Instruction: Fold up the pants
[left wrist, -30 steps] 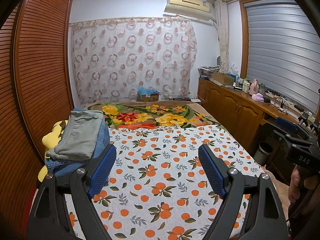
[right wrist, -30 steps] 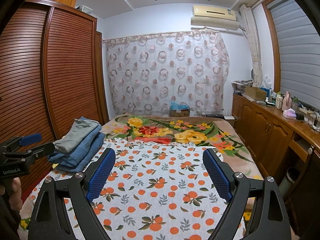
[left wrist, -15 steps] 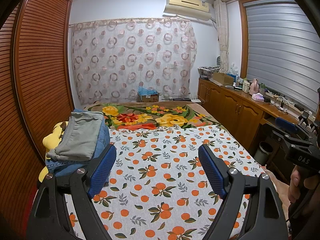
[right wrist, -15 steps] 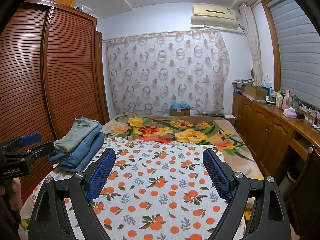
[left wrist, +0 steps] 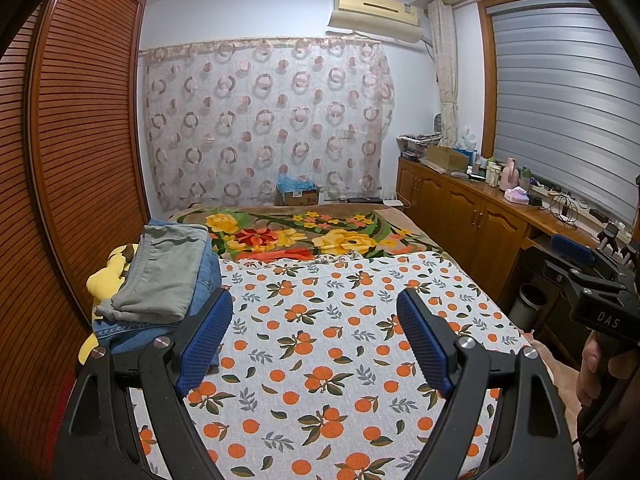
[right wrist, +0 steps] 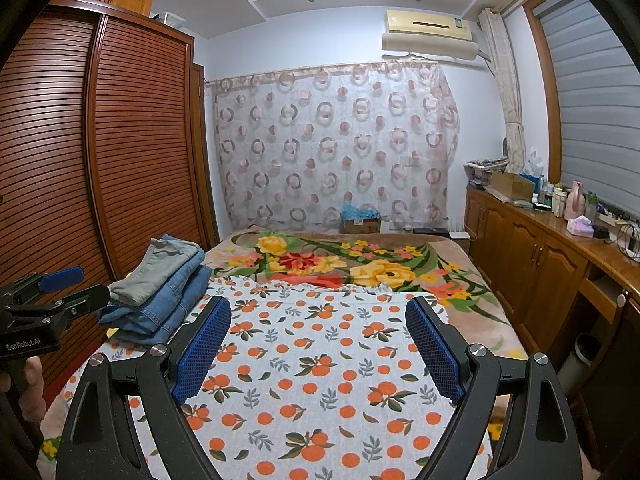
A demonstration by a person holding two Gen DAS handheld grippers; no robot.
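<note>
1. left gripper (left wrist: pixel 314 336): two blue-padded fingers spread wide apart, nothing between them. it hangs above the orange-print sheet (left wrist: pixel 320 340), not touching it. the same gripper shows at the left edge of the right wrist view (right wrist: pixel 60 288), held in a hand.
2. right gripper (right wrist: pixel 318 344): two blue-padded fingers spread wide apart, nothing between them, above the same sheet. it also shows at the right edge of the left wrist view (left wrist: pixel 576 264), held in a hand (left wrist: pixel 596 364).
3. pants: one stack on the left side of the bed (right wrist: pixel 460 276), near the wardrobe (left wrist: pixel 80 160). the stack shows one folded grey-green pair (left wrist: pixel 164 276) on top and folded blue denim (right wrist: pixel 160 304) beneath. the right wrist view suggests two denim layers; whether these are two pairs or one cannot be told.
4. the stack rests partly on a yellow item (left wrist: pixel 106 276), which sticks out on the wardrobe side. what it is cannot be told.
5. bed covers: two. the orange-print sheet covers the near part; one floral blanket (left wrist: pixel 300 236) covers the far part.
6. far wall: one curtain (left wrist: pixel 264 120) with a ring pattern, one air conditioner (left wrist: pixel 376 14) above it, and one cardboard box (left wrist: pixel 298 196) below it.
7. right side: one row of wooden cabinets (right wrist: pixel 532 256) with a table top carrying many small items, too small to count. one window blind (left wrist: pixel 560 100) above.
8. one bin (left wrist: pixel 530 300) on the floor between the bed and the cabinets.
</note>
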